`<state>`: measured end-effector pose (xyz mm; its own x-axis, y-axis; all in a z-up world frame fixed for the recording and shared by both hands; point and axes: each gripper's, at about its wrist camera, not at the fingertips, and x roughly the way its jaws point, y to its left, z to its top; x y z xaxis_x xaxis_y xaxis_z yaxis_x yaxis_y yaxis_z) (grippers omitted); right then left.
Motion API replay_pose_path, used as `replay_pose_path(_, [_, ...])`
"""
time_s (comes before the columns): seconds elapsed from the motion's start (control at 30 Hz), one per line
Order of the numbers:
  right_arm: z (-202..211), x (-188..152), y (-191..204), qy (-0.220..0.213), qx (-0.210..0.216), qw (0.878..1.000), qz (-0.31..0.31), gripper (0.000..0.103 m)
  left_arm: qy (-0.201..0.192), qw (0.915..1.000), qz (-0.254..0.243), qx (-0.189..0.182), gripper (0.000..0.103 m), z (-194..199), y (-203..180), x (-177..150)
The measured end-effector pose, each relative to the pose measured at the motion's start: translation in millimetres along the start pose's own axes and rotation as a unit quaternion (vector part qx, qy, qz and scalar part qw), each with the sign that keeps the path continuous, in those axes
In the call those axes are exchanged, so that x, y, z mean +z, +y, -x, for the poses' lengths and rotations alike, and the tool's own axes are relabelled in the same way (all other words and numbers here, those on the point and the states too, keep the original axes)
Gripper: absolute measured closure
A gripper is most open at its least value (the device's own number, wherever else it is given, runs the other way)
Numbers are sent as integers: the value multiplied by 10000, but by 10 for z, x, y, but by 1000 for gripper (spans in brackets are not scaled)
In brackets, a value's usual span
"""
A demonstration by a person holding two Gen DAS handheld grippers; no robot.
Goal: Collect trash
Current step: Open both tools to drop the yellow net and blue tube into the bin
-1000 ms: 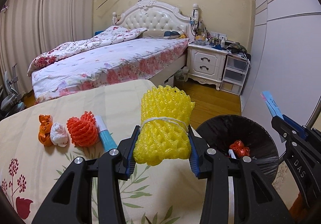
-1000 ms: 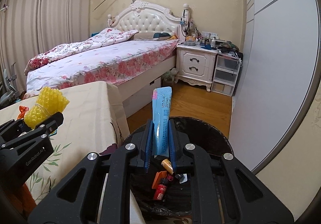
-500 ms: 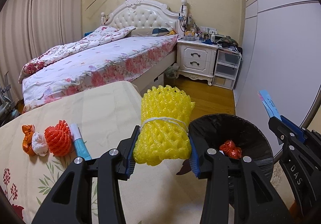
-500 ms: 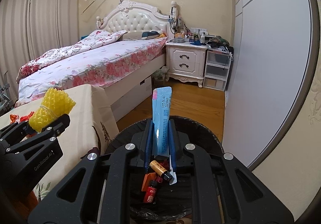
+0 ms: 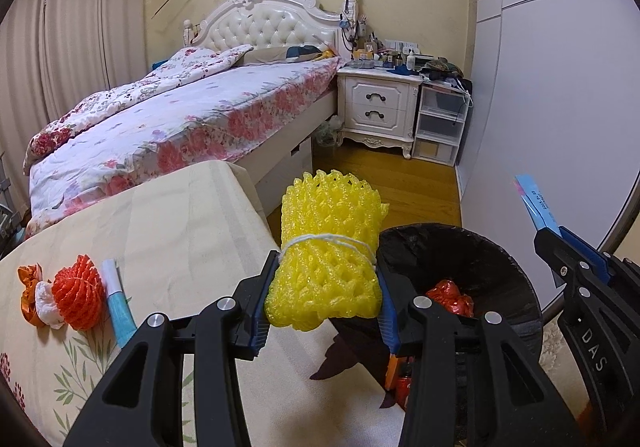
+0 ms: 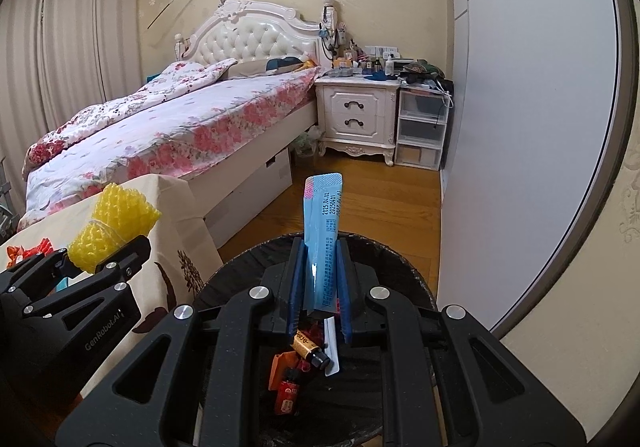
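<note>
Pinching a yellow foam net (image 5: 326,255), the left gripper (image 5: 325,305) hangs at the bin's (image 5: 516,287) nine o'clock rim, while the right gripper (image 6: 319,289) clamps a blue sachet (image 6: 322,239) above it.

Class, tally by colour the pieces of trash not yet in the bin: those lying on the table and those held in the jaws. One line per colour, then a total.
Yellow: 1, foam net in the left jaws
Blue: 2, sachet in the right jaws, sachet on table
Orange: 2, foam net, wrapper
White: 1, wad
Total: 6
</note>
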<state>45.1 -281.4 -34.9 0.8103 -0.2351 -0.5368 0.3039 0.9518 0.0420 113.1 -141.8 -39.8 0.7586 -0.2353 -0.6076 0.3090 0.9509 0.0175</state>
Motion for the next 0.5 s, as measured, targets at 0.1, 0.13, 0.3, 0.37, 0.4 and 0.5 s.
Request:
replay_pose_path(0.1, [-31, 20, -49, 1, -39, 10000, -51, 87, 41, 10000, -24, -28, 59, -44, -34, 17])
replay_pose_path(0.13, [-40, 21, -66, 7, -46, 10000, -75, 87, 52, 10000, -29, -27, 59, -57, -45, 20])
replay_pose_path(0.3, [-87, 25, -116, 64, -45, 9999, -105, 83, 127, 9999, -95, -31, 59, -113, -116, 21])
replay_pose_path(0.37, [-87, 30, -137, 39, -56, 9999, -118, 81, 176, 9998, -68, -26, 52, -131, -129, 15])
replay_pose_path(0.4, [-90, 36, -139, 25, -70, 9999, -127, 76, 195, 9998, -41, -20, 50, -143, -131, 12])
replay_pose_path(0.5, [-84, 35, -160, 8, -108, 9998, -150, 72, 252, 9997, -19, 27, 40, -177, -132, 1])
